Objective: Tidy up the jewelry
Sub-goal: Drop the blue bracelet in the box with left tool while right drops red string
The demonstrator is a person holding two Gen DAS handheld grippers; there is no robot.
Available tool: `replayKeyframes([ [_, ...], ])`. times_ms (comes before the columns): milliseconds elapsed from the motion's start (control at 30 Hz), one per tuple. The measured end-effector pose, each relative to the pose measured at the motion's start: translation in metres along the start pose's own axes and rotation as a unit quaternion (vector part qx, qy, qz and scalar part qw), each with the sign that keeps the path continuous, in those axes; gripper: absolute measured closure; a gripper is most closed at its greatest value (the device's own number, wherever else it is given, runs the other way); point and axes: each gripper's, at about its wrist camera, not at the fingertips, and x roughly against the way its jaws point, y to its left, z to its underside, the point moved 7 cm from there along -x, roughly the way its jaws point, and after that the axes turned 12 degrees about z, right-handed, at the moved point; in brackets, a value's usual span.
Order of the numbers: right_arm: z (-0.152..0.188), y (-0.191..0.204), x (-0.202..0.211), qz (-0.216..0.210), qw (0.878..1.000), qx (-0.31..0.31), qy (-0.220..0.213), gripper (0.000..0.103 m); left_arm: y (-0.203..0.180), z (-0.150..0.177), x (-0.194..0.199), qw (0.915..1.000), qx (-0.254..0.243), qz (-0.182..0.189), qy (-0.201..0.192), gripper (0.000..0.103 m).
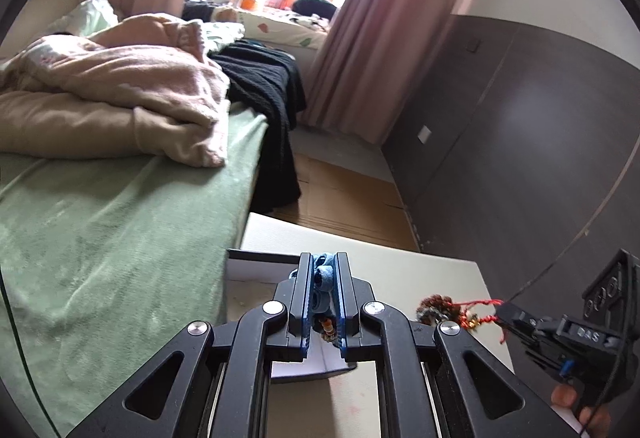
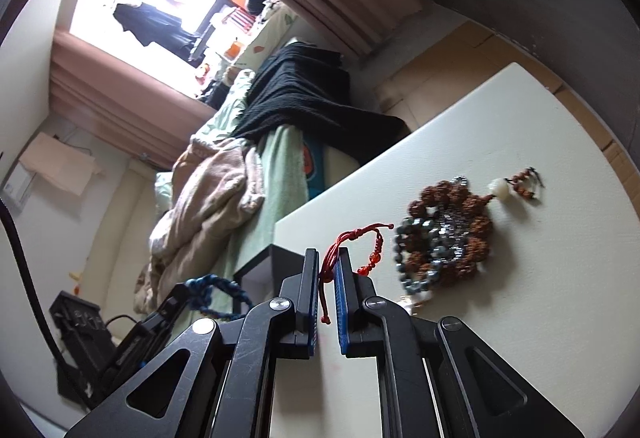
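Left gripper point(image 1: 323, 280) is pinching the blue braided bracelet point(image 1: 322, 275) over the box point(image 1: 256, 264), right gripper point(image 2: 327, 278) is barely nipping the red cord bracelet point(image 2: 362, 244) above the table point(image 2: 540, 318): thin cord is risking slipping out.

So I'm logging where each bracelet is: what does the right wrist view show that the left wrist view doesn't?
Only the right wrist view shows the white bead with its small brown tassel on the table, and the grey bead string clearly laid with the brown seed bracelet. Only the left shows small beads hanging below the blue bracelet. Both show the red cord bracelet in the right gripper and the blue one in the left gripper.
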Motion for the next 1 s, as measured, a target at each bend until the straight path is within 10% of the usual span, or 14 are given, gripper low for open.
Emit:
replayKeyframes([
  [133,0.007,0.024,-0.001,-0.025,0.999,0.023,0.0,0.094,0.016,-0.001,-0.004,0.9992,0.035,-0.014,0.018,0.087],
  [300,0.02,0.052,-0.007,-0.062,0.997,0.046,0.008,0.094,0.031,-0.006,0.008,0.9979,0.058,-0.03,-0.006,0.031],
  [900,0.062,0.118,-0.064,-0.128,0.988,0.07,0.059,0.092,0.059,-0.015,0.026,0.9942,0.097,-0.04,-0.023,0.025],
  [1000,0.07,0.116,-0.081,-0.119,0.986,0.06,0.098,0.049,0.06,-0.015,0.025,0.9941,0.099,-0.039,-0.02,0.025],
])
